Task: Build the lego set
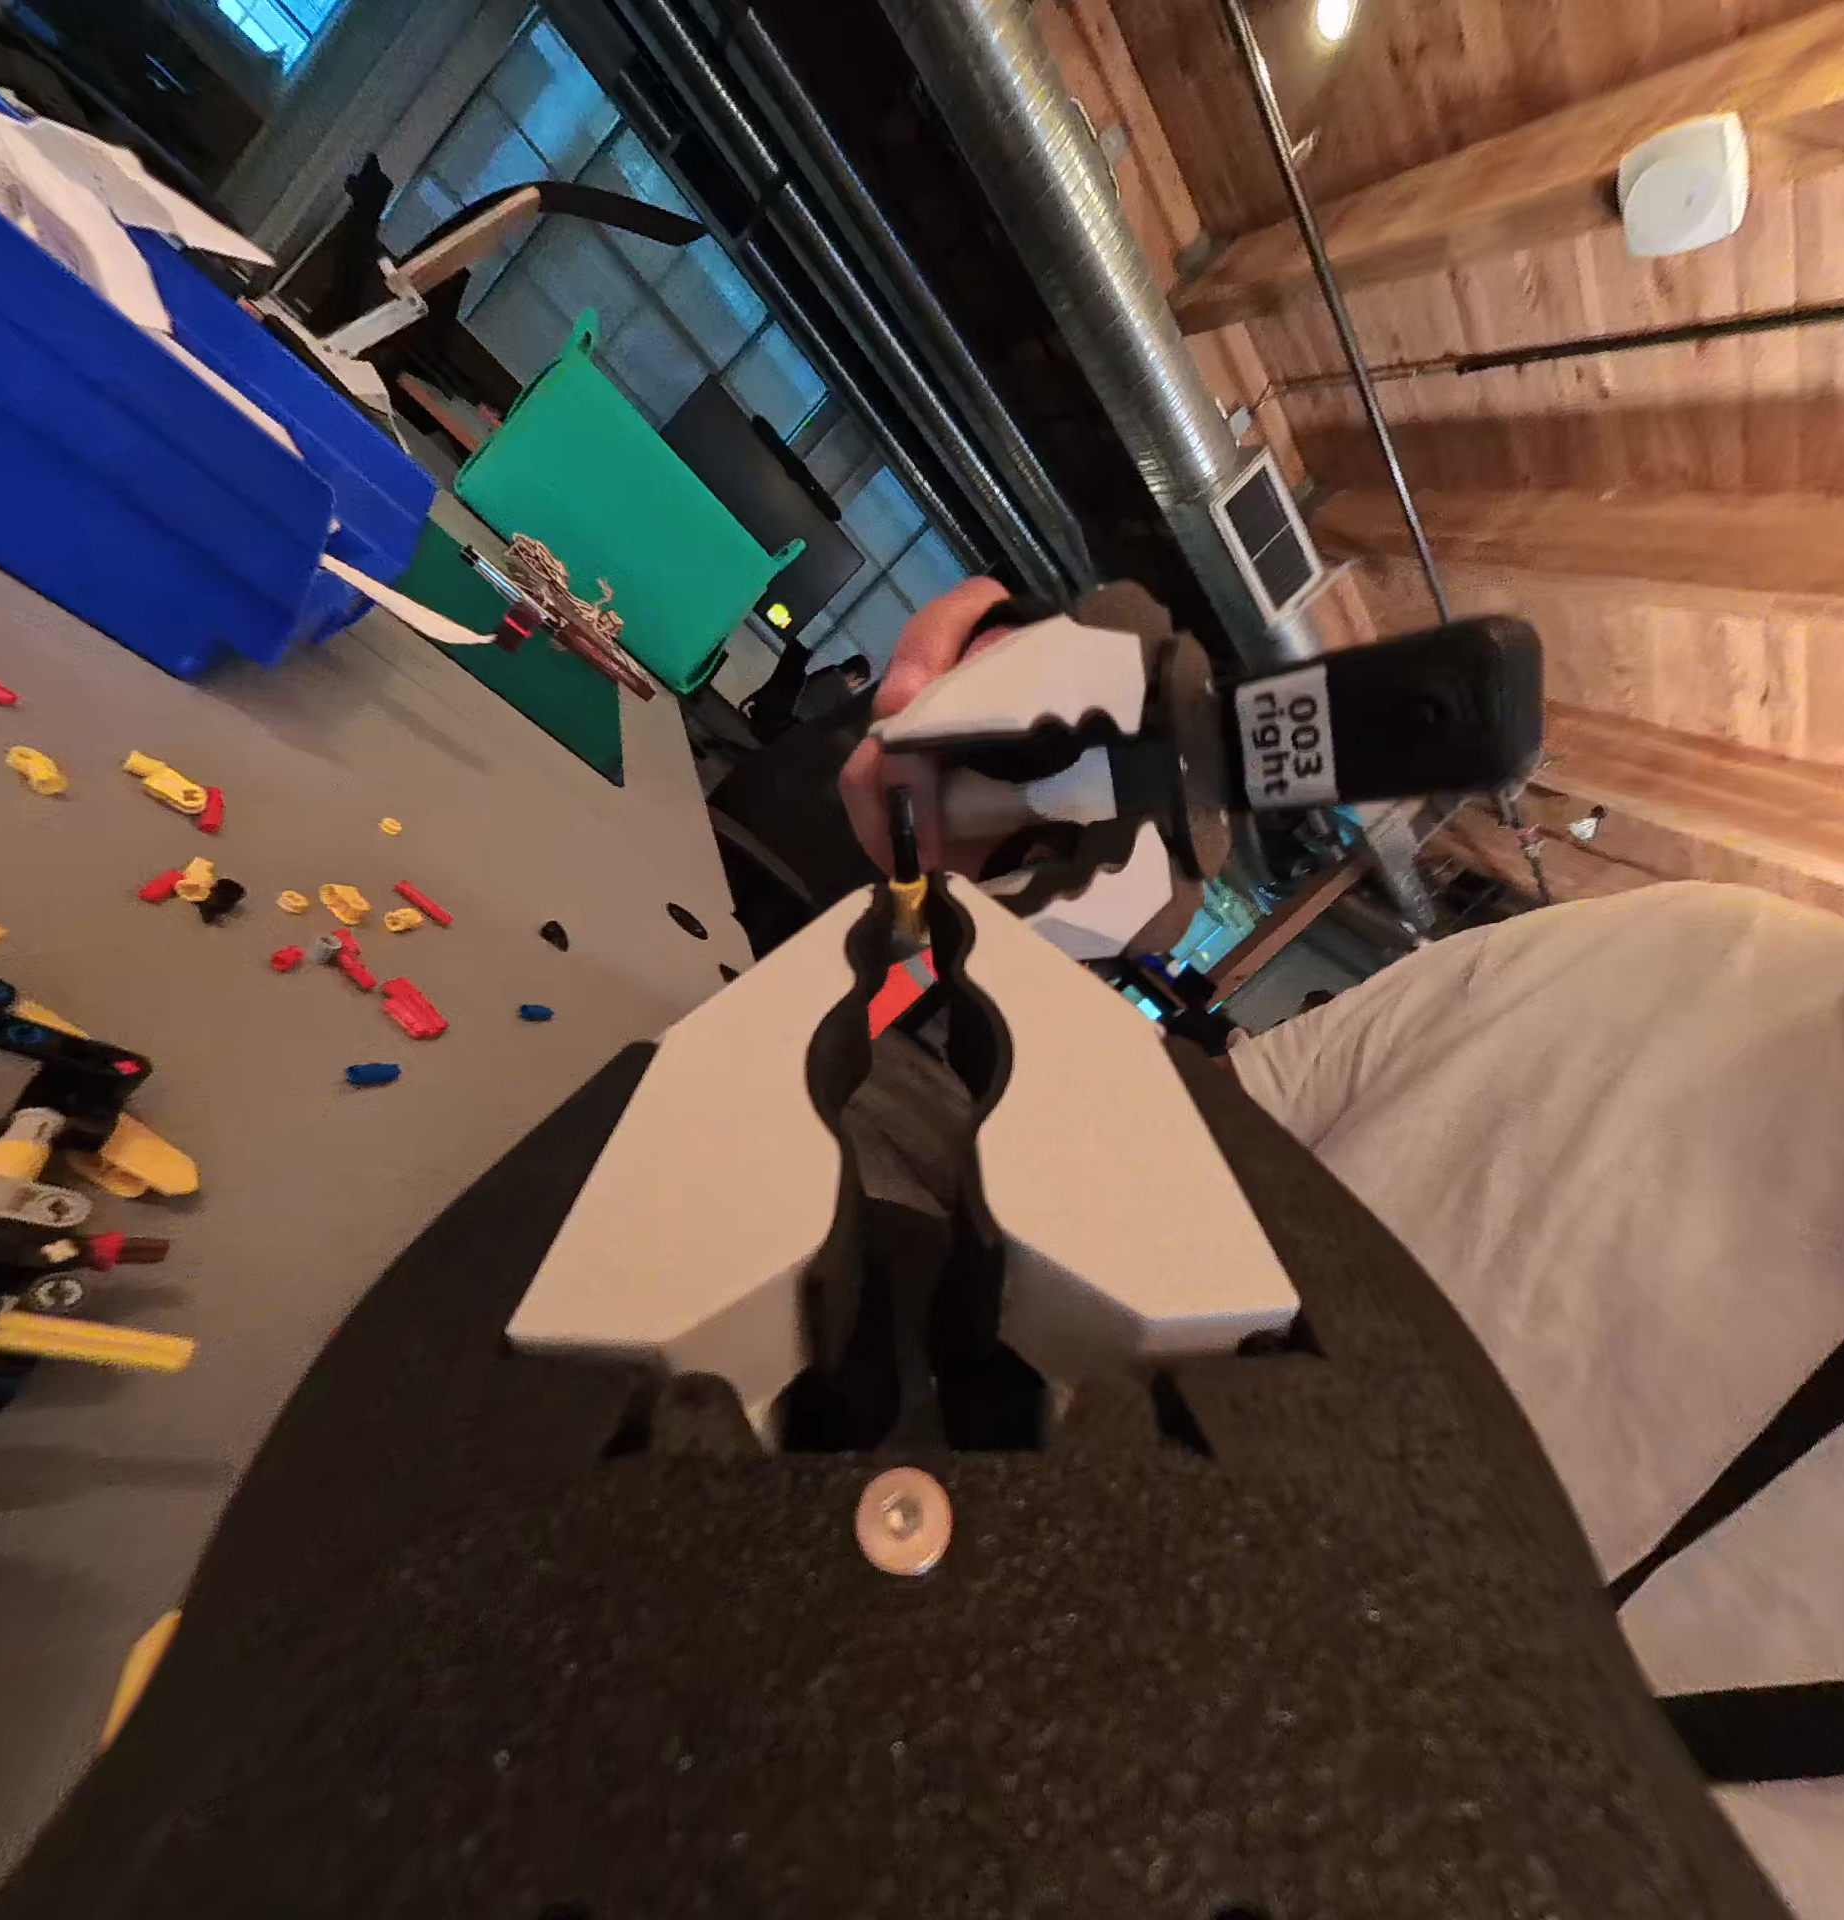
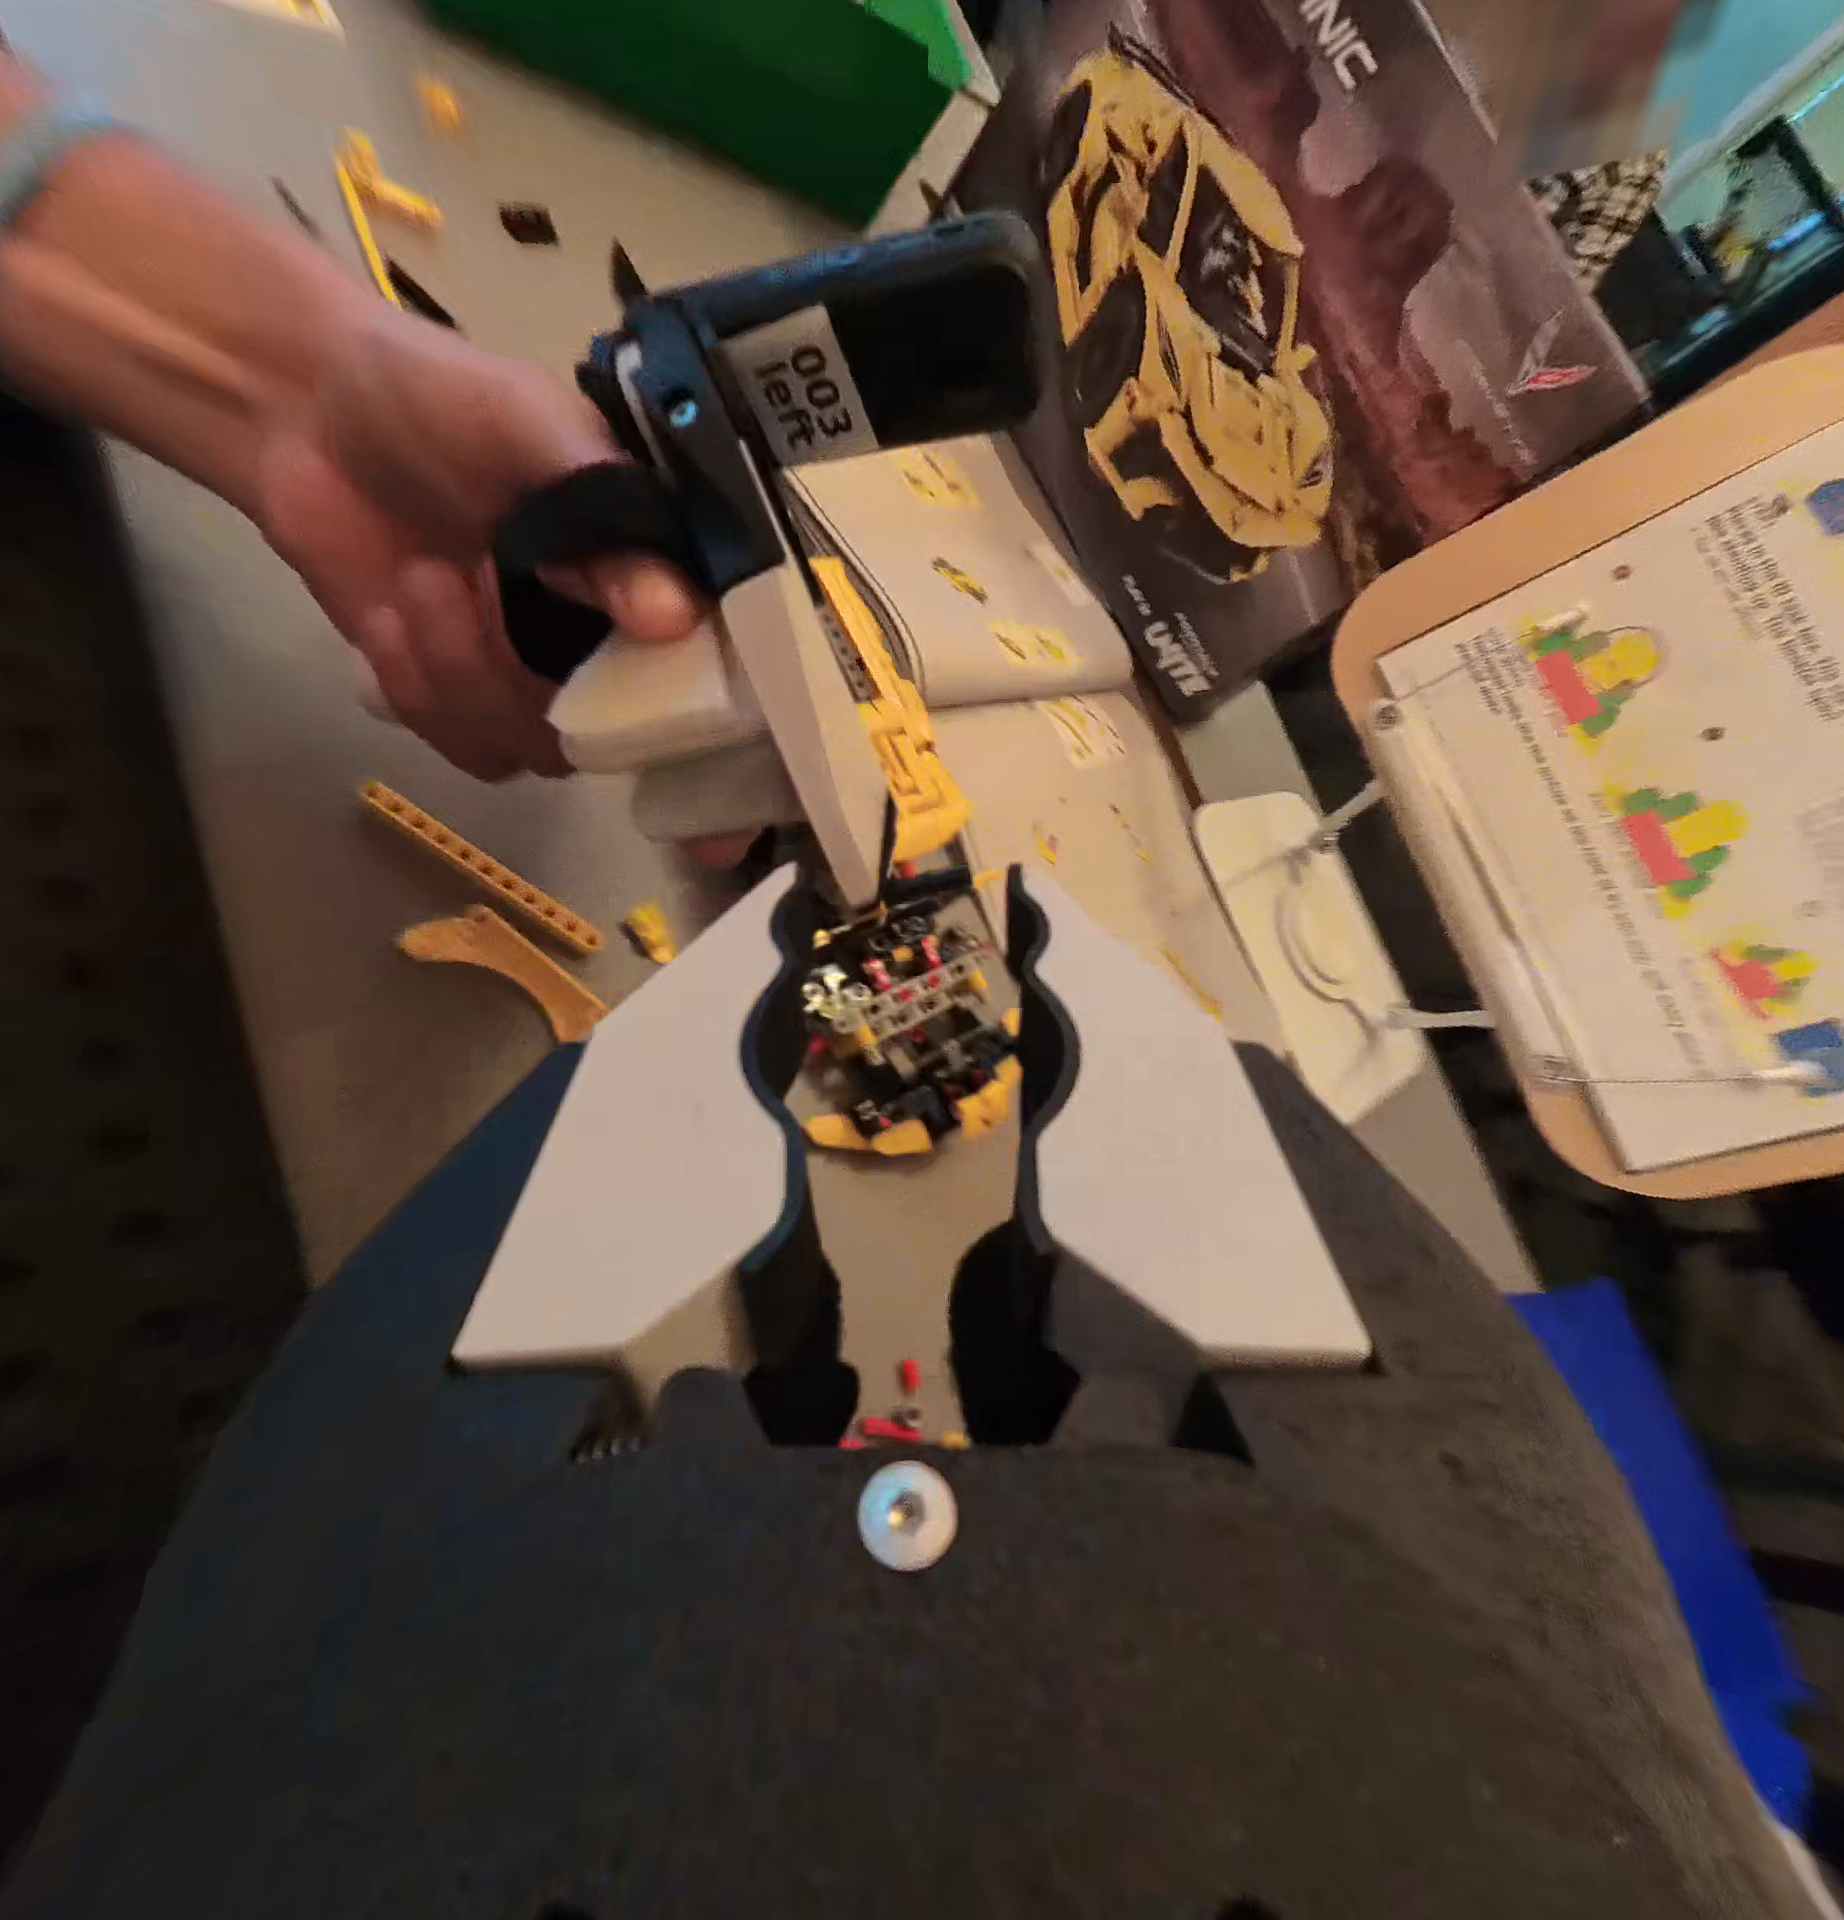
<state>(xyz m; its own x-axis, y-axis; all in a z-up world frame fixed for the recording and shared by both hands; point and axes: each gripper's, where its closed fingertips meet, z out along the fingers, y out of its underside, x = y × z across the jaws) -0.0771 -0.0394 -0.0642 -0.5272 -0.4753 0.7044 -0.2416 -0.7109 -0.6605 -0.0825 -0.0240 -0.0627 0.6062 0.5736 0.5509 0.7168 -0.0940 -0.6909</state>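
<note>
Left tool (image 1: 910,914) was pinched on a small yellow-and-black piece (image 1: 905,883) | right tool (image 2: 902,894) was held spread | half-built yellow car (image 2: 902,1023) was seen on the counter (image 1: 502,821) | loose parts (image 1: 349,940) were left unplaced near its edge

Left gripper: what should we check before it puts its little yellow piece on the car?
1. Left gripper pinches the yellow piece at its tips: ok.
2. Black pin sticks out of that piece, free of the fingers: ok.
3. Pin pushed fully into the piece: cannot tell.
4. Right gripper is open and empty, ready to help: ok.
5. Car model lies on the table, in sight between the right gripper's fingers: ok.
6. The spot on the model where the piece goes: cannot tell, the picture is blurred.
</note>
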